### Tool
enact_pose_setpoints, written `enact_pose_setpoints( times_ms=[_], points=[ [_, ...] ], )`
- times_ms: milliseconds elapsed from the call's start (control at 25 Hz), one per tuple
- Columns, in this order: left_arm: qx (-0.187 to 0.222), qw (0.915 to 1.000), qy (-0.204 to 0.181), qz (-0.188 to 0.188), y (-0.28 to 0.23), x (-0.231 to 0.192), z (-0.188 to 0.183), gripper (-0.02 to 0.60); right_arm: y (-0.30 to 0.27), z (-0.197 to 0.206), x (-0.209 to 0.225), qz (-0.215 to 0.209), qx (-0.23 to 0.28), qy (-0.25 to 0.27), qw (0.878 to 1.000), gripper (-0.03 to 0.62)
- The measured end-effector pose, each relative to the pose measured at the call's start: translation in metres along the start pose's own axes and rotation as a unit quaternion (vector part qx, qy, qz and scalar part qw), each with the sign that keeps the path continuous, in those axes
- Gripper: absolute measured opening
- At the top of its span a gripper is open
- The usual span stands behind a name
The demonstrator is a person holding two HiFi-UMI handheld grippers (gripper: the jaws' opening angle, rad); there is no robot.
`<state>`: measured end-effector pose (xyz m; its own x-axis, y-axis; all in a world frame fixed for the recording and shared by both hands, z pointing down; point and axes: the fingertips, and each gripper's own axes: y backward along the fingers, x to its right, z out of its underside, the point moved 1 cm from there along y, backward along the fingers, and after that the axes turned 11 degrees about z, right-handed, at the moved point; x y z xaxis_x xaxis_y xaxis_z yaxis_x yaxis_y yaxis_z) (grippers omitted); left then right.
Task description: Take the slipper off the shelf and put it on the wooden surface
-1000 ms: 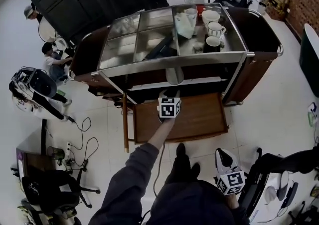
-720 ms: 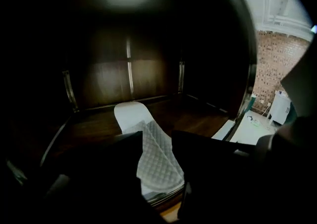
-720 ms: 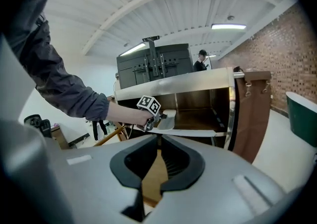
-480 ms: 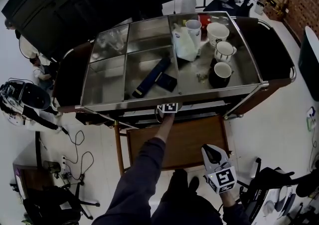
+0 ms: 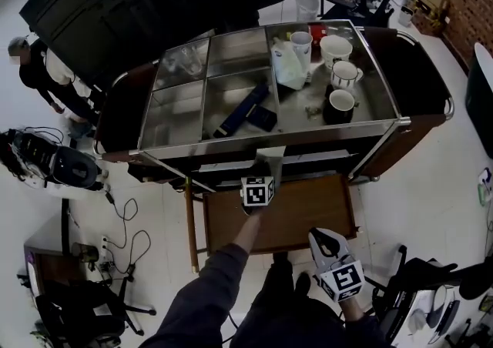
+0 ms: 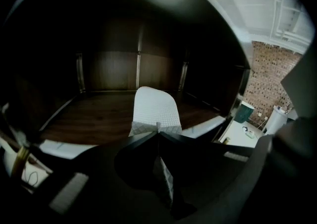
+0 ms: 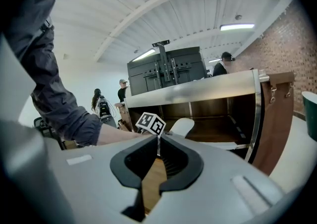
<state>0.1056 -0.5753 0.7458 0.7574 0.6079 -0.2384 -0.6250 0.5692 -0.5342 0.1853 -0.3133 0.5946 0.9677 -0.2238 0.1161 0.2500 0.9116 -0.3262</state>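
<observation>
A white quilted slipper (image 6: 154,109) lies on the dark wooden shelf (image 6: 94,116) inside the serving cart. My left gripper (image 6: 157,130) is shut on the slipper's near edge. From the head view the slipper (image 5: 268,162) pokes out under the cart's steel top, just beyond my left gripper (image 5: 263,175). The light wooden surface (image 5: 312,208) juts out below them at the cart's front. My right gripper (image 5: 324,239) hangs shut and empty near my right leg, off that surface's front corner. In the right gripper view the right gripper (image 7: 158,141) points at the slipper (image 7: 181,126).
The cart's steel top (image 5: 177,119) carries mugs (image 5: 343,74), a white carton (image 5: 290,61) and dark flat items (image 5: 245,110). A person (image 5: 46,77) stands at the left near bags and floor cables (image 5: 127,219). A chair base (image 5: 77,312) sits at lower left.
My left gripper reached under the cart's top, closed on the slipper, and has drawn back a little toward me. The right gripper has stayed low by my leg.
</observation>
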Motion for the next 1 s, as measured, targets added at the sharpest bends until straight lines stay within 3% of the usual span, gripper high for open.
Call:
enact_pose_setpoints(
  times_ms=[240, 360, 520, 600, 720, 760, 1000],
  points=[
    [-0.029, 0.9974, 0.066, -0.001, 0.085, 0.058, 0.141, 0.019, 0.071, 0.035, -0.013, -0.006, -0.010, -0.006, 1.000, 0.009],
    [-0.055, 0.9923, 0.109, -0.022, 0.092, 0.062, 0.203, 0.020, 0.100, 0.055, -0.014, 0.006, -0.028, -0.011, 1.000, 0.009],
    [-0.068, 0.9867, 0.145, -0.030, 0.072, 0.058, 0.252, 0.020, 0.131, 0.081, -0.005, 0.026, -0.052, -0.006, 0.998, 0.009],
    [-0.062, 0.9880, 0.139, -0.027, 0.066, 0.057, 0.260, 0.042, 0.142, 0.089, -0.003, 0.029, -0.066, -0.007, 0.997, 0.009],
    [-0.047, 0.9918, 0.117, -0.015, 0.084, 0.070, 0.241, 0.185, 0.155, 0.078, -0.005, 0.030, -0.068, 0.003, 0.997, 0.009],
    [-0.041, 0.9931, 0.110, -0.008, 0.096, 0.080, 0.233, 0.198, 0.160, 0.074, -0.007, 0.027, -0.065, 0.004, 0.998, 0.009],
    [0.029, 0.9976, 0.042, 0.047, 0.210, 0.172, 0.193, 0.159, 0.176, 0.069, -0.035, -0.022, 0.007, -0.011, 1.000, 0.008]
  ],
)
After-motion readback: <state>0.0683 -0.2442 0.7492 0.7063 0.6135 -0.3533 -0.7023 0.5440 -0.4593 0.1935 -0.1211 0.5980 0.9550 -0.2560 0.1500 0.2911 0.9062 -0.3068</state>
